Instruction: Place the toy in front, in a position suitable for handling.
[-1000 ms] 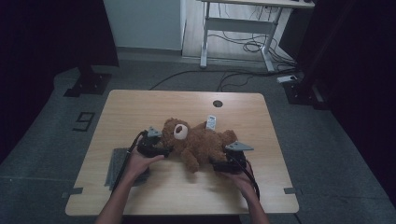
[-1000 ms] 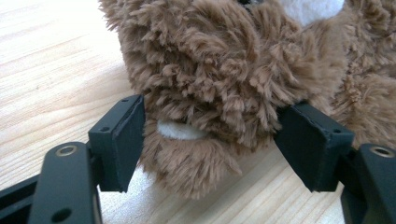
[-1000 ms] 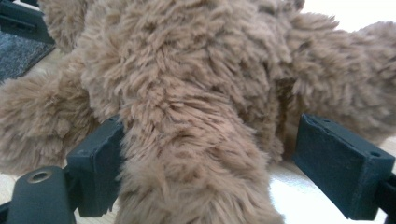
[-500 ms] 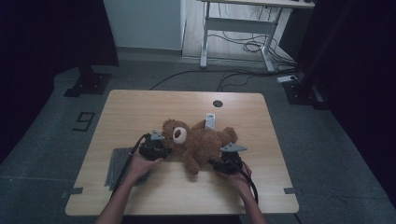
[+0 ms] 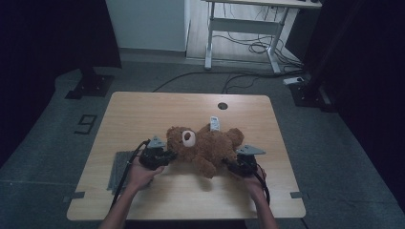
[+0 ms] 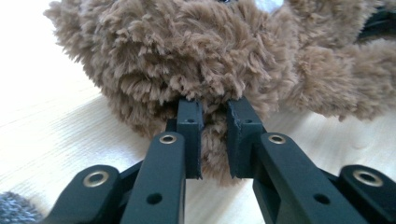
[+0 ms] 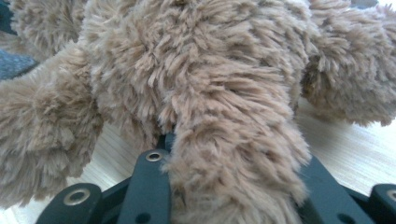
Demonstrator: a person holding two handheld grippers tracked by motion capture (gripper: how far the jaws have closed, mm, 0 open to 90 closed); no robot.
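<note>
A brown teddy bear (image 5: 203,145) lies on its back near the middle of the wooden table (image 5: 143,109), its head toward the person's left and its pale snout facing up. A white tag (image 5: 214,123) sticks out from its far side. The left hand-held gripper (image 5: 165,156) sits at the bear's head; its jaws have just been closing, and in the left gripper view (image 6: 212,140) the two black jaws stand close together with a tuft of the bear's fur (image 6: 187,60) pinched between them. The right hand-held gripper (image 5: 229,164) is at the bear's other end, by a limb that points toward the person; its jaws have also just been closing, and in the right gripper view (image 7: 229,186) the shaggy limb (image 7: 233,154) fills the space between them and covers their tips, so it is clamped on the bear. The person's left hand (image 5: 139,174) and right hand (image 5: 253,183) come in from the near edge of the table, each wrapped around its gripper, with a black cable trailing back along each forearm. A dark grey cloth (image 5: 119,168) lies flat on the table just beside the left hand, near the left edge. A small round hole (image 5: 222,106) shows in the tabletop beyond the bear. Behind the table stands a white desk frame (image 5: 239,33) with cables on the floor under it.
</note>
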